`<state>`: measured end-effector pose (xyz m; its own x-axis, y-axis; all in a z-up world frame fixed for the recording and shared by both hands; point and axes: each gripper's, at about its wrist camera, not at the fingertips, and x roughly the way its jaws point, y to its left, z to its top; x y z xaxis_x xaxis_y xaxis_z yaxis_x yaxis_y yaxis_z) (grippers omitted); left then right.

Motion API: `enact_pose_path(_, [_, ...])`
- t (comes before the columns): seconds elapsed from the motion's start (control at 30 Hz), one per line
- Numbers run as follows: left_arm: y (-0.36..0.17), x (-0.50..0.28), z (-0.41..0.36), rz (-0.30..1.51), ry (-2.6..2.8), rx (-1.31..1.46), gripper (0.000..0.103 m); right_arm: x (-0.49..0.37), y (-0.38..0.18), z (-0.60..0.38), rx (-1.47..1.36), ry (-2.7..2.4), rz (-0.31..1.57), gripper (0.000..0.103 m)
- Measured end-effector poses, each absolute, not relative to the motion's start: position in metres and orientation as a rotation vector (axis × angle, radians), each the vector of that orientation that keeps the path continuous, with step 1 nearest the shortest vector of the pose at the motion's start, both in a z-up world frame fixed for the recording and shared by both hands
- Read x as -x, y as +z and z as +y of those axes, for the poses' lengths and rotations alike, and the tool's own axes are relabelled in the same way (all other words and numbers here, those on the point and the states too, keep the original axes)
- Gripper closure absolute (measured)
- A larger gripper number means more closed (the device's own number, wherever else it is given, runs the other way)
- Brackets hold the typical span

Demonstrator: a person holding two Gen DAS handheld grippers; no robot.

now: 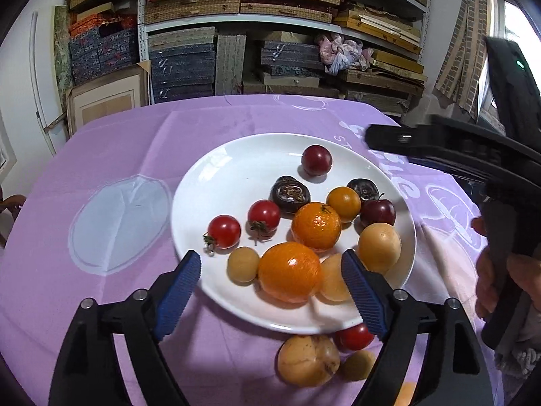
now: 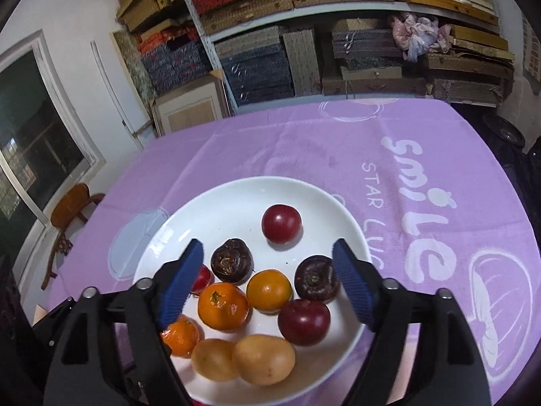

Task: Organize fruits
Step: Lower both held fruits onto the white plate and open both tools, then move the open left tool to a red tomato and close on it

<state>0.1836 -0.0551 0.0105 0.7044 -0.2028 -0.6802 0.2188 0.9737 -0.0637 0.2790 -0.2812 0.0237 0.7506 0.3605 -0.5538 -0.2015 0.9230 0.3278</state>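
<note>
- Left wrist view: the left gripper (image 1: 270, 267) hangs over the near rim of the white plate (image 1: 236, 155), its jaws released and spread wide, gripping nothing; an orange (image 1: 289, 272) lies on the plate between the blue pads (image 1: 181, 291) but apart from both.
- The fruits crowd the plate's near and right parts; its far left part is bare.
- A yellow fruit (image 1: 307, 360), a cherry tomato (image 1: 353, 336) and a smaller yellow fruit (image 1: 358, 365) lie off the plate on the purple cloth (image 1: 118, 145), just beside its near rim.
- The table is open to the left and beyond the plate; the right gripper (image 1: 382, 138), held in a hand (image 1: 490, 280), reaches in from the right.
- Right wrist view: the right gripper (image 2: 268, 264) hovers above the plate (image 2: 324, 199), jaws released and holding nothing.
- Far right, the cloth (image 2: 304, 142) is clear up to the table's edge.
</note>
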Motion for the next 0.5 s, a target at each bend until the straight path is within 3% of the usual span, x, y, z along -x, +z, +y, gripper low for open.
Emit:
enact_pose_path(0.13, [0.019,-0.15,-0.025,0.719,-0.19,0.031,0.007,-0.212,0.027,-0.319,-0.348,0.289,0.573,0.004])
enact_pose_path(0.33, [0.005,-0.101,-0.018,0.719,-0.153,-0.002,0.007,-0.132,-0.014,-0.356,-0.404,0.208,0.513,0.004])
enact_pose_path(0.5, [-0.013,-0.065,-0.04,0.696,-0.162,-0.152,0.007,-0.124,-0.037,-0.371,-0.446,0.183,0.544,0.004])
